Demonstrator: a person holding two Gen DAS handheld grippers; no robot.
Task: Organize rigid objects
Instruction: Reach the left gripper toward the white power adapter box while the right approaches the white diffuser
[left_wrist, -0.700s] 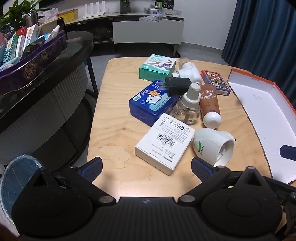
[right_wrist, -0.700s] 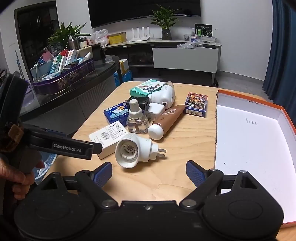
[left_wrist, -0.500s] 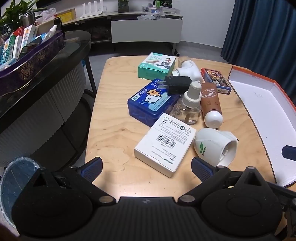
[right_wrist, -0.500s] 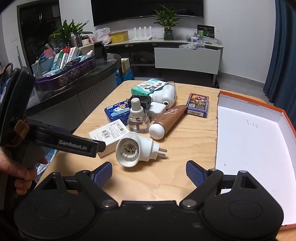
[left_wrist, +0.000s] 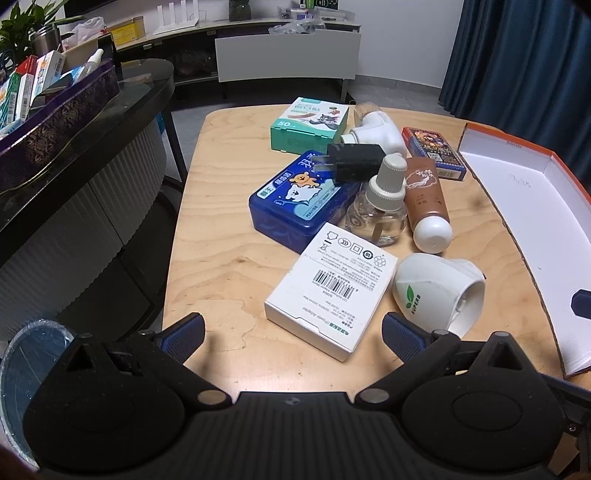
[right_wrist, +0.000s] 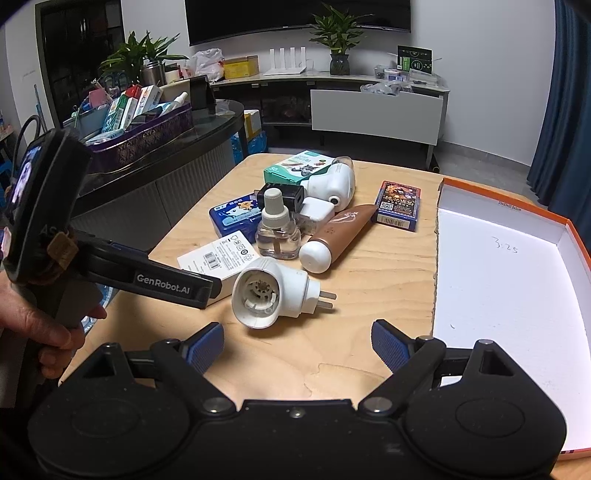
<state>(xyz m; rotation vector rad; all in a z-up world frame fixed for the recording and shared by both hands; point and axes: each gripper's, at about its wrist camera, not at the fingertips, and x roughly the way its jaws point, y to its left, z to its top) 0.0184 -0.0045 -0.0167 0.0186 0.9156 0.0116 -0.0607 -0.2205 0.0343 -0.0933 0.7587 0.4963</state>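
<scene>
On the wooden desk, a loose cluster of rigid items. Nearest the left gripper: a white adapter box lying flat, barcode up, partly between the spread fingers, untouched. Just right of it, a white plug-in vaporizer on its side, prongs toward the shoebox lid. Behind these, a blue tin with a black charger resting on its far corner; a clear refill bottle standing upright beside a brown tube lying with its white cap toward the camera. Farther back, a green carton, a second white vaporizer and a card pack. Along the right edge, the orange-rimmed shoebox lid, white inside, with nothing in it but handwriting. Right gripper low over bare wood near the vaporizer, fingers fully apart, holding nothing. Left gripper likewise wide open and empty, gripped at the handle by a hand.
</scene>
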